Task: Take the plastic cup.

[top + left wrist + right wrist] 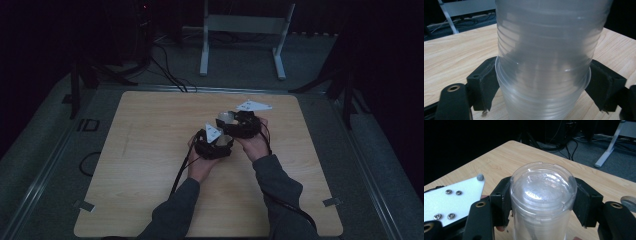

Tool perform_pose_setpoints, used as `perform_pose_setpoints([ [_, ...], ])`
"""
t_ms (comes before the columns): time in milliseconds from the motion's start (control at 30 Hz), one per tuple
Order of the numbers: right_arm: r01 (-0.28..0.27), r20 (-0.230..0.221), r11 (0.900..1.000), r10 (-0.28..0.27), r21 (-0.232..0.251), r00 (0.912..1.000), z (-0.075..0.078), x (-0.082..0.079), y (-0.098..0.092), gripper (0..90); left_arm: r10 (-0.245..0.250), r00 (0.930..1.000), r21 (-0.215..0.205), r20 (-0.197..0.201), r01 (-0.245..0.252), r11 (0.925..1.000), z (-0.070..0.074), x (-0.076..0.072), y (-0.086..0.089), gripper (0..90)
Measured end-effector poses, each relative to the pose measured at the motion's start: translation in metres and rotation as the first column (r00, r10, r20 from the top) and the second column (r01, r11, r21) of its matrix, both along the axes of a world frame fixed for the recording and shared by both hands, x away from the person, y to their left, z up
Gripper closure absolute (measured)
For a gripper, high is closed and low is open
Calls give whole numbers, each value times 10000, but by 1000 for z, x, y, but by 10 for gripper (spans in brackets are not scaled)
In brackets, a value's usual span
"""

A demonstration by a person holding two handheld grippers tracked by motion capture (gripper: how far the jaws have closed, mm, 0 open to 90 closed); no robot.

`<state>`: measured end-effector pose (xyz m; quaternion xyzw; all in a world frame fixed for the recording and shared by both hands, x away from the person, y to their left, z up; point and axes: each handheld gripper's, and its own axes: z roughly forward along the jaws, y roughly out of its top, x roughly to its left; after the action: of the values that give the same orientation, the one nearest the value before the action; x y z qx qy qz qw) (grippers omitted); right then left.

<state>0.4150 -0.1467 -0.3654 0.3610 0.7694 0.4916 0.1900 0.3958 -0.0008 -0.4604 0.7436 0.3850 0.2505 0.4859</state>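
**Two grips on one stack of cups, and the risk of a jam**

I hold a stack of clear plastic cups (pixel 546 57) between both grippers, above the middle of the table (pixel 150 165). In the high view my left gripper (pixel 214 142) and right gripper (pixel 239 124) are very close together, almost touching.

In the left gripper view, the two black jaws stand on both sides of the stack, right at a rim where one cup sits inside another. They are fairly wide and seem to touch the wall, but I cannot tell if they really press. In the right gripper view, the jaws close on the stack near its closed bottom end (pixel 543 187), and the grip looks firm.

I judge that I am about to pull one cup out of the rest. The plastic is thin and smooth, so the left jaws may slide over the rim. If I squeeze harder, the wall can bend and lock the cups together. If I pull at an angle, several cups may come off and drop on the table.
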Motion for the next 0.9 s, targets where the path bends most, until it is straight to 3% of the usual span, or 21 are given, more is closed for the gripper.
perform_pose_setpoints([
  [367, 39, 262, 9999, -42, 134, 9996, 10, -2, 0, 393, 14, 10000, 66, -62, -13, 10000, -2, -1, -1, 202],
  [900, 114, 791, 9993, -141, 347, 9968, 39, -6, -3, 394, -163, 9995, 107, -259, 166, 9998, -2, -5, 1, 159],
])
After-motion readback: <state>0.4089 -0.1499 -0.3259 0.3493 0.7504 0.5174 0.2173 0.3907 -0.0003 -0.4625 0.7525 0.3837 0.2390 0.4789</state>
